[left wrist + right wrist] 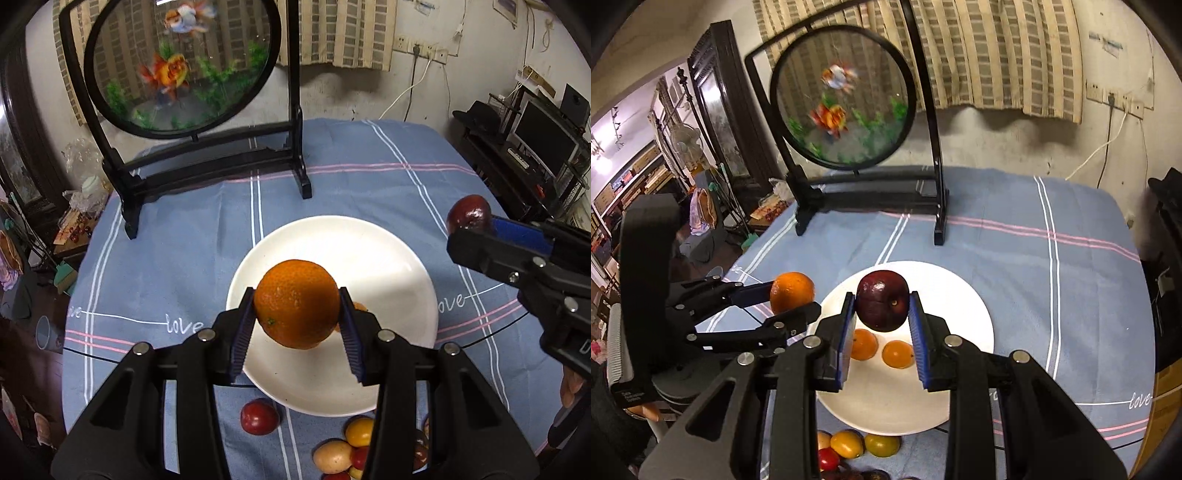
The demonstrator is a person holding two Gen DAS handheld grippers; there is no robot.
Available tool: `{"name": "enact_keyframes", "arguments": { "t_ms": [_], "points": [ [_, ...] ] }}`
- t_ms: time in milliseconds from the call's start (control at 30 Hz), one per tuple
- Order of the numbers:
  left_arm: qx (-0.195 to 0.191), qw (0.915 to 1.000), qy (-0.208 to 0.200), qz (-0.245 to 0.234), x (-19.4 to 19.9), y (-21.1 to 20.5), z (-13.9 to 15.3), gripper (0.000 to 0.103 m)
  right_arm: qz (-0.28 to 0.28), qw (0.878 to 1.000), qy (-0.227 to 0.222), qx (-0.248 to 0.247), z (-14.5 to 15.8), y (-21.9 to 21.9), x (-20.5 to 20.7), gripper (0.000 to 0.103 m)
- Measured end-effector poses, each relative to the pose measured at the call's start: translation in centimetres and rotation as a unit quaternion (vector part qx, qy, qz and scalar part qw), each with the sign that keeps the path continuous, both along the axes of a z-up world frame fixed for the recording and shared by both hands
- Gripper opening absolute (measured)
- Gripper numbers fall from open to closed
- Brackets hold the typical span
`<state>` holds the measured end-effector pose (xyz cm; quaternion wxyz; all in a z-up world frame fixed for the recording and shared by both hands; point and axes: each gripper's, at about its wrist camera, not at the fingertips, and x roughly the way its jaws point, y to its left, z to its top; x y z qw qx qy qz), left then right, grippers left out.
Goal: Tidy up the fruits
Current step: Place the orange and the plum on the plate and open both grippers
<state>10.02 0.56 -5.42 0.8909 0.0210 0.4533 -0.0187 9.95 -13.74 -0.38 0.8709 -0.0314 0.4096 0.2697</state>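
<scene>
Fruit fills both tools at once. The left hand-held gripper (297, 325) is clamped on an orange (297, 302), carried above the near half of the white plate (399, 258), presumably so it can be set down among what is already there. The right hand-held gripper (882, 334) is closed on a dark red apple (882, 301), gripped by its sides and hanging over the plate's middle. Two small oranges (863, 344) already lie on the plate, just under the apple, so the drop spot likely needs to be beside them, not on top. More loose fruit (334, 456) waits on the desk (369, 177) at the plate's near edge: red, yellow and tan pieces in a cluster, not yet gathered. A framed fish ornament (177, 62) stands behind, well apart from the work.
</scene>
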Motion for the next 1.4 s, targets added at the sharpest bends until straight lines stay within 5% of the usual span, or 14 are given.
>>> {"name": "enact_keyframes", "arguments": {
  "t_ms": [333,700,767,1000,1100,1400],
  "points": [
    [0.000,0.9981,0.062,-0.006,1.6,0.5,-5.9,0.044,-0.015,0.996,0.066,-0.050,-6.8,-0.1,2.4,0.029],
    [0.006,0.9957,0.091,-0.019,3.3,0.1,-9.1,0.046,-0.040,0.986,0.138,-0.079,-12.0,0.0,6.4,0.031],
    [0.006,0.9963,0.083,-0.020,3.3,0.1,-8.9,0.058,-0.040,0.985,0.150,-0.075,-12.4,-0.3,6.7,0.031],
    [0.008,0.9972,0.071,-0.020,3.1,-0.1,-8.2,0.066,-0.044,0.981,0.179,-0.060,-12.4,-1.3,6.8,0.032],
    [0.008,0.9975,0.068,-0.020,2.6,0.0,-7.7,0.066,-0.052,0.981,0.178,-0.055,-12.1,-0.9,6.5,0.070],
    [-0.004,0.9994,0.034,-0.004,0.3,1.8,-4.7,0.066,-0.081,0.992,0.087,-0.038,-7.2,-3.0,3.8,0.070]
  ]
}}
